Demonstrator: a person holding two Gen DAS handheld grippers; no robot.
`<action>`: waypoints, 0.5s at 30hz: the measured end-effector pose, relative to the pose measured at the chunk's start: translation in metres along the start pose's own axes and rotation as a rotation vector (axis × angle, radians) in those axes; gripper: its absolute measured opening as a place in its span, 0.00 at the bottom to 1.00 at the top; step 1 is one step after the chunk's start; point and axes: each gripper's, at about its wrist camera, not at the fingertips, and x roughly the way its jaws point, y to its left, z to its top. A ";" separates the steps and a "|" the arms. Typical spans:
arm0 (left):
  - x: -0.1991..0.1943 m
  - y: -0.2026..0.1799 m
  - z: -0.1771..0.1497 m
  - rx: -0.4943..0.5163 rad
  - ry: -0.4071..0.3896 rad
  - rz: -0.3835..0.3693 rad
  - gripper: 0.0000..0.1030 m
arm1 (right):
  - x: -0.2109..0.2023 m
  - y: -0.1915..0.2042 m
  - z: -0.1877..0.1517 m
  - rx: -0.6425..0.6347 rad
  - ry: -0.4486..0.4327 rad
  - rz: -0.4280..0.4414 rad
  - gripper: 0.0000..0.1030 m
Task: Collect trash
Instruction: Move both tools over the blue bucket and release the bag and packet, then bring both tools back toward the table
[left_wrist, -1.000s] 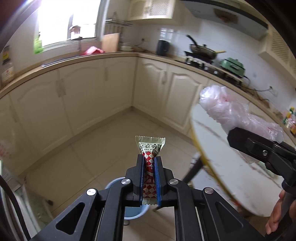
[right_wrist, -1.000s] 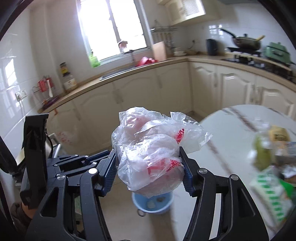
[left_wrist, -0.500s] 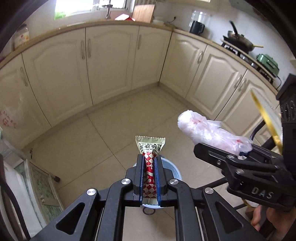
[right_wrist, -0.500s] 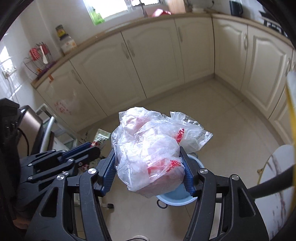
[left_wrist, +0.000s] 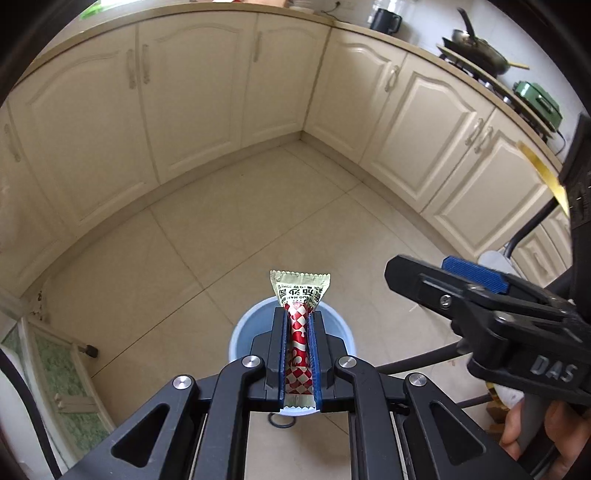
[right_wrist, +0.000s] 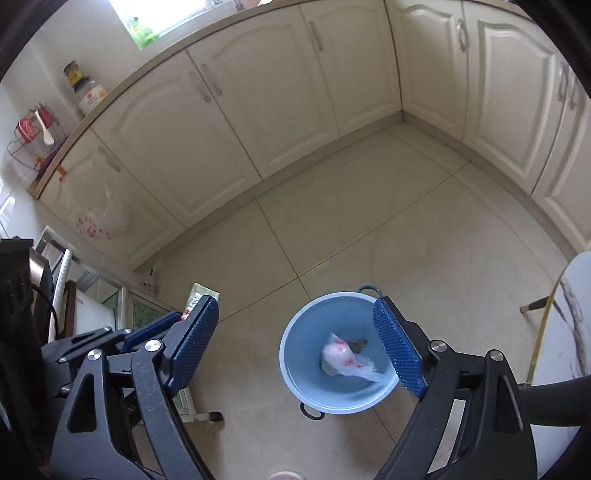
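Observation:
My left gripper is shut on a red-and-white checked snack wrapper with a gold top, held over the light blue bin on the floor. The right gripper hangs above the same bin, its jaws opening wide with nothing between the blue pads. A crumpled clear plastic bag with red print lies inside the bin. In the left wrist view the right gripper shows at the right, a hand below it. The wrapper tip peeks behind the right gripper's left finger.
Cream kitchen cabinets line the far walls around a tiled floor. A round marble table's edge and its dark legs stand at the right. A stove with a pan and a green pot sits on the counter. A small rack stands at the left.
The right gripper spread its jaws and let go of the plastic bag, which fell into the blue bin. Both grippers sank lower toward the bin, tilting more downward.

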 end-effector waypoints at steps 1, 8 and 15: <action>0.005 -0.003 0.004 0.007 0.000 -0.006 0.07 | -0.004 0.000 0.002 -0.003 -0.013 -0.011 0.82; 0.025 -0.026 0.024 0.016 0.010 0.043 0.45 | -0.016 -0.001 0.010 -0.001 -0.026 0.003 0.91; -0.017 -0.011 0.029 -0.046 -0.072 0.148 0.57 | -0.041 0.013 0.014 -0.007 -0.059 0.007 0.91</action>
